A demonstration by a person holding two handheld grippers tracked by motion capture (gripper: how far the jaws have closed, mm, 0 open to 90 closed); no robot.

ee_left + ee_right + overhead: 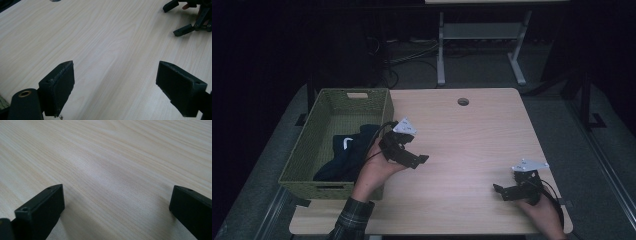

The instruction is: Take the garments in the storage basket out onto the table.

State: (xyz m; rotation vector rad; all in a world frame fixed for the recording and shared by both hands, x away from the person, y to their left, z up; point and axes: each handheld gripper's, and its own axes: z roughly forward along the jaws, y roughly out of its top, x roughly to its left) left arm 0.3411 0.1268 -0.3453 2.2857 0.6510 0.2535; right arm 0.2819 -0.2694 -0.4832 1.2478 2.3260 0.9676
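Dark garment (344,152) in green basket (302,155), nine o'clock of left gripper (409,156); both grippers' fingers spread, empty. Risk: loose folds snagging the weave when lifted.

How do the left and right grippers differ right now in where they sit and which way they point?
The left gripper sits beside the green basket that holds the dark garment; the right gripper sits near the table's front right corner, far from the basket. The left gripper points right, the right gripper points left, so they face each other. Both are open and empty over bare wood.
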